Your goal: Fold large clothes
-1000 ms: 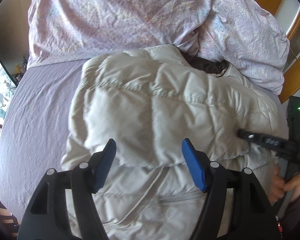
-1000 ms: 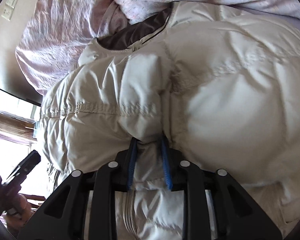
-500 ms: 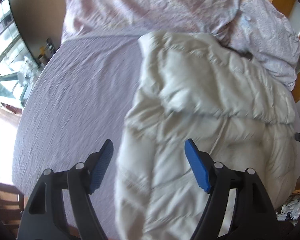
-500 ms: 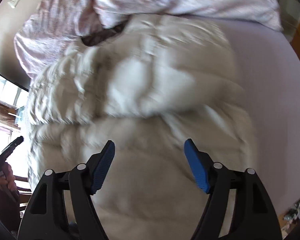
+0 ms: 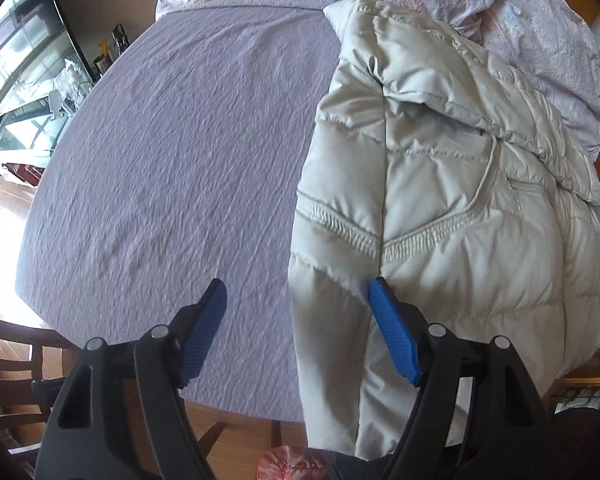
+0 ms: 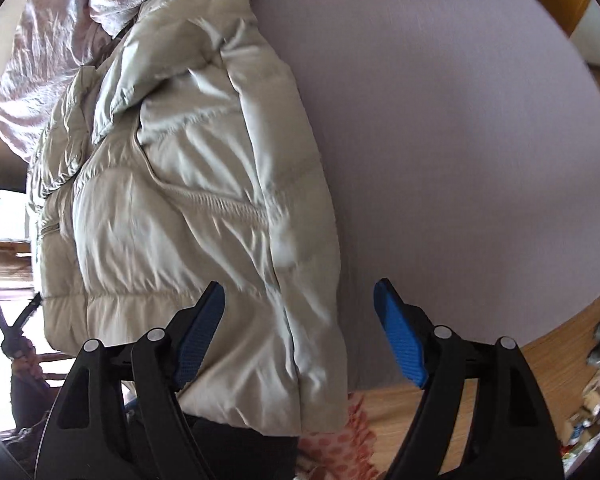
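I see the puffy cream jacket (image 5: 460, 208) lying folded on the bed (image 5: 180, 140), on the purple sheet. Its long way runs from the near edge of the bed up to the crumpled pink quilt (image 5: 540, 28), with its collar end by the quilt and its hem hanging a little over the near edge. From the left wrist camera, a big bare stretch of sheet lies left of the jacket. From the right wrist camera, more bare sheet lies on the jacket's other side. The left gripper (image 5: 300, 330) hangs over the jacket's near left edge with its fingers wide apart, holding nothing. The right gripper (image 6: 300, 330) is over the jacket's near right corner; its fingers are opening, pressing on nothing. Past the bed I see a wooden chair (image 5: 8, 364) and wooden floor (image 6: 540, 360)
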`<state>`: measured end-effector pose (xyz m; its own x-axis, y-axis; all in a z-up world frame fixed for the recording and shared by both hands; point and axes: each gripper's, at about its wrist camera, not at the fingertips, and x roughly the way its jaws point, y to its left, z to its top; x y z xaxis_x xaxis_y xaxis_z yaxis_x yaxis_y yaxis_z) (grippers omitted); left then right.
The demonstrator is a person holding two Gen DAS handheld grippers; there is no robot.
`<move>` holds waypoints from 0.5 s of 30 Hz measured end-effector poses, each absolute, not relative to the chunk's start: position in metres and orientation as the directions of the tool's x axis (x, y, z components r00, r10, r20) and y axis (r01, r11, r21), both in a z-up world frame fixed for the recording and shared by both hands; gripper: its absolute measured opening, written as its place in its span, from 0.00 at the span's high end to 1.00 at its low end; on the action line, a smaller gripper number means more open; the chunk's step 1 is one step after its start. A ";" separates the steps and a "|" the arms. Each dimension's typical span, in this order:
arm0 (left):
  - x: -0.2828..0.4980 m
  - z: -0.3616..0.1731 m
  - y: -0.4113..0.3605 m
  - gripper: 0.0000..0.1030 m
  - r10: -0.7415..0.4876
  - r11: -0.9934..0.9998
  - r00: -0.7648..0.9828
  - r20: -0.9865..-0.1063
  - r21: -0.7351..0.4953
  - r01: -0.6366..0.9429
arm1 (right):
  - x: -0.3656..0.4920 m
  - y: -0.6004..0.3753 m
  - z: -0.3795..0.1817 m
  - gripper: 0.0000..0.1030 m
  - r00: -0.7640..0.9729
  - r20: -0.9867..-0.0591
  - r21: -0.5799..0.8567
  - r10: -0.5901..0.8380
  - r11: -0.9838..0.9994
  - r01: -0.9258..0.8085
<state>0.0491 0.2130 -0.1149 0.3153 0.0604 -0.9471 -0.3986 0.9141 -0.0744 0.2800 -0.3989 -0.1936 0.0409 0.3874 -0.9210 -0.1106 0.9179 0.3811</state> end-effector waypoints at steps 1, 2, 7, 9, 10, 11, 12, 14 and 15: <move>0.047 -0.117 0.212 0.28 0.053 0.912 0.315 -0.948 -0.083 -0.401 | 0.277 -0.402 -0.197 0.24 0.030 -0.917 0.393 0.398 0.913 -0.106; 0.044 -0.118 0.212 0.28 0.047 0.911 0.315 -0.948 -0.089 -0.402 | 0.274 -0.405 -0.200 0.24 0.021 -0.912 0.405 0.409 0.909 -0.103; 0.033 -0.124 0.205 0.31 0.014 0.904 0.317 -0.948 -0.123 -0.409 | 0.261 -0.421 -0.203 0.24 0.012 -0.878 0.475 0.479 0.873 -0.107; 0.028 -0.126 0.203 0.34 -0.002 0.902 0.322 -0.947 -0.141 -0.409 | 0.257 -0.424 -0.204 0.31 -0.002 -0.862 0.503 0.506 0.857 -0.114; 0.026 -0.126 0.202 0.37 -0.014 0.900 0.325 -0.946 -0.153 -0.407 | 0.255 -0.424 -0.204 0.37 -0.010 -0.855 0.515 0.518 0.849 -0.116; 0.024 -0.127 0.200 0.40 -0.023 0.899 0.328 -0.944 -0.163 -0.406 | 0.255 -0.424 -0.203 0.44 -0.019 -0.849 0.526 0.528 0.842 -0.116; 0.022 -0.127 0.198 0.42 -0.029 0.899 0.330 -0.944 -0.169 -0.404 | 0.256 -0.422 -0.203 0.45 -0.023 -0.845 0.532 0.534 0.838 -0.117; 0.017 -0.127 0.196 0.49 -0.040 0.900 0.334 -0.942 -0.179 -0.398 | 0.250 -0.419 -0.204 0.52 -0.033 -0.840 0.541 0.541 0.832 -0.124; 0.015 -0.127 0.196 0.51 -0.043 0.900 0.335 -0.941 -0.182 -0.395 | 0.247 -0.419 -0.204 0.53 -0.034 -0.839 0.542 0.542 0.831 -0.128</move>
<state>0.0145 0.1962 -0.1272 0.3351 -0.0433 -0.9412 -0.3954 0.9002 -0.1822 0.2469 -0.4195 -0.2038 -0.0335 0.5425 -0.8394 -0.1283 0.8306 0.5419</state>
